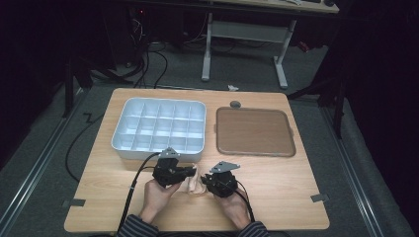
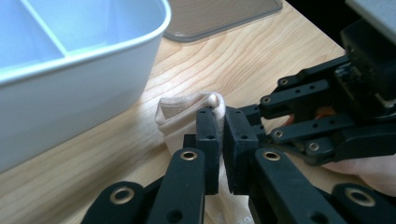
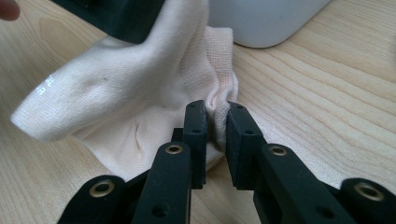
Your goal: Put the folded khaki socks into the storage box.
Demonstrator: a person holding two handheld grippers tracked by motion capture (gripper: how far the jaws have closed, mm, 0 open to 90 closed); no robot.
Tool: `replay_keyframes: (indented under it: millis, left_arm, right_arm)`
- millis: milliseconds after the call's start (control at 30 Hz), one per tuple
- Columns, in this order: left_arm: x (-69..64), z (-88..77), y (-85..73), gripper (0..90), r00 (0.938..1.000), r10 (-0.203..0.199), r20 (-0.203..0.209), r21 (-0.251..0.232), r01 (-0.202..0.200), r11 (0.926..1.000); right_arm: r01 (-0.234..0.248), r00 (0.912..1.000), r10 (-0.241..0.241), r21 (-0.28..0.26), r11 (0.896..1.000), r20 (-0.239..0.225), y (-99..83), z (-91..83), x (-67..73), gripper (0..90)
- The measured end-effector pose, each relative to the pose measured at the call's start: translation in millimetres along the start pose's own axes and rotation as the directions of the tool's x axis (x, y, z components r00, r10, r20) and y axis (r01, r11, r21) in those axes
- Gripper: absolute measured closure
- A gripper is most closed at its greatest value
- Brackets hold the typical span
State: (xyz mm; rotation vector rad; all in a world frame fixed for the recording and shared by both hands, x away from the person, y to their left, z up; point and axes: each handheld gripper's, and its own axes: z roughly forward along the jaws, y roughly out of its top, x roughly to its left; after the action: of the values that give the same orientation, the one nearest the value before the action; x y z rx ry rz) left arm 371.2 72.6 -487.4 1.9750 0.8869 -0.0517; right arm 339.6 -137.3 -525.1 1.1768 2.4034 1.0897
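A cream sock (image 1: 191,183) lies crumpled on the wooden table (image 1: 276,182) near its front edge, between my two grippers. My left gripper (image 1: 192,173) comes in from the left and is shut on a bunched edge of the sock (image 2: 180,109); its jaws (image 2: 223,114) stand almost together with cloth between them. My right gripper (image 1: 204,181) comes in from the right, and its pads (image 3: 216,112) are shut on a raised fold of the sock (image 3: 116,93). The sock's toe end drapes to the left in the right gripper view. A hand holds each gripper.
A white tray (image 1: 158,129) with several compartments sits just behind the grippers, its rounded wall (image 2: 70,93) close to the sock. To its right lies a flat brown tray (image 1: 254,132). A desk frame (image 1: 244,44) and cables are on the floor beyond the table.
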Motion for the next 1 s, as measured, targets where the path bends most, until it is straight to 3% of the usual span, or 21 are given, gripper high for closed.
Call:
replay_keyframes:
  millis: [267,533,1000]
  left_arm:
    - [1.4,14.1,2.7,86.0,0.9997,-0.001,0.026,0.023,0.0,0.9997]
    - [2.7,21.4,0.9,85.8,1.0,0.008,0.002,0.05,-0.008,0.9987]
    - [1.9,27.8,-1.0,86.0,0.9992,0.027,-0.028,0.097,-0.024,0.995]
  right_arm:
    - [0.017,0.9997,-0.017,-0.008,1.0,-0.02,-0.3,1.5,1.2,79.6]
    - [-0.013,0.9992,0.013,-0.009,1.0,-0.037,-1.0,0.1,-1.6,72.7]
    - [-0.021,0.9996,0.02,-0.048,0.999,-0.019,-10.1,-17.3,-1.6,72.5]
